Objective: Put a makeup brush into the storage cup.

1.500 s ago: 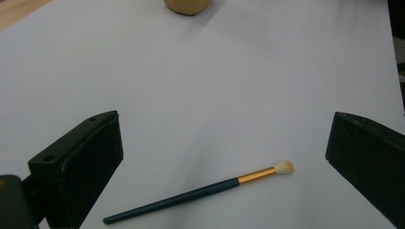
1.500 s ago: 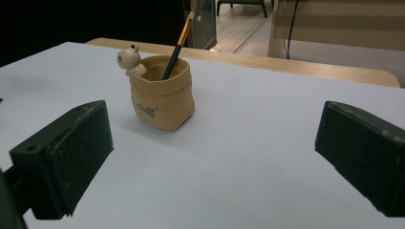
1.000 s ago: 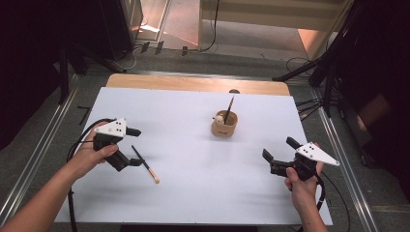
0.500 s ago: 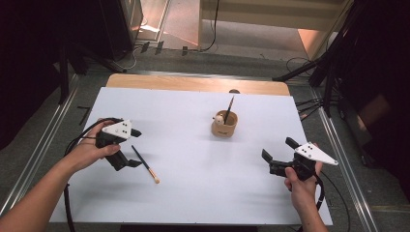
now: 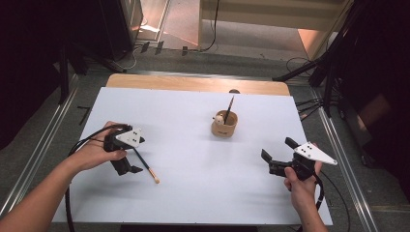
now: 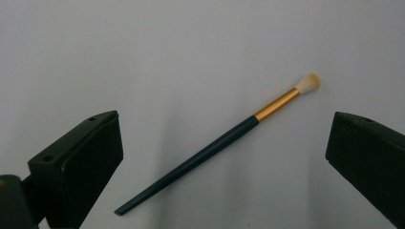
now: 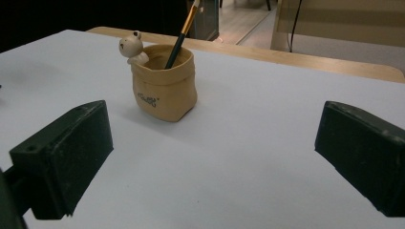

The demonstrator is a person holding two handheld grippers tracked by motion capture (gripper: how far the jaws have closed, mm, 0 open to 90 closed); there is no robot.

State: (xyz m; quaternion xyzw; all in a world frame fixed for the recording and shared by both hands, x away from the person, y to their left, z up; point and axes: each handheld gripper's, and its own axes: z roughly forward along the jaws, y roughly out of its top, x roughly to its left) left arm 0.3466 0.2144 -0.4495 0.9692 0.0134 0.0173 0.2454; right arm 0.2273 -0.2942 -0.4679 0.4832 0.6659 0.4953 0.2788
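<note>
**Loose brush between spread jaws: slip and roll risk**

Left gripper [image 5: 126,164]: jaws spread wide, nothing pinched. The makeup brush [image 6: 215,147] lies flat on the white surface [image 5: 193,130] between the jaws, running diagonally, dark tapered handle tip close to the left jaw, gold ferrule and pale bristles reaching toward the right jaw. Apparently the pick-up is about to start.

Risks, as I judge them:
- The brush lies askew to the jaws; closing now could catch it off-centre and make it swivel or skid out.
- The handle is thin, round and low on the surface; jaws closing too high may miss it or roll it away.
- Pinching at the bristle end could crush the bristles.

Right gripper [image 5: 278,162]: jaws spread, empty, facing the tan brush holder [image 7: 164,87] with the small bear figure [image 7: 132,46], which stands ahead, nearer the left jaw. Another brush [image 7: 182,33] stands in it; a careless insertion might tip the holder.

Hard to make out: the standing brush's head is cut off at the frame top. In the high view, the left hand [image 5: 96,152] covers most of its gripper.
</note>
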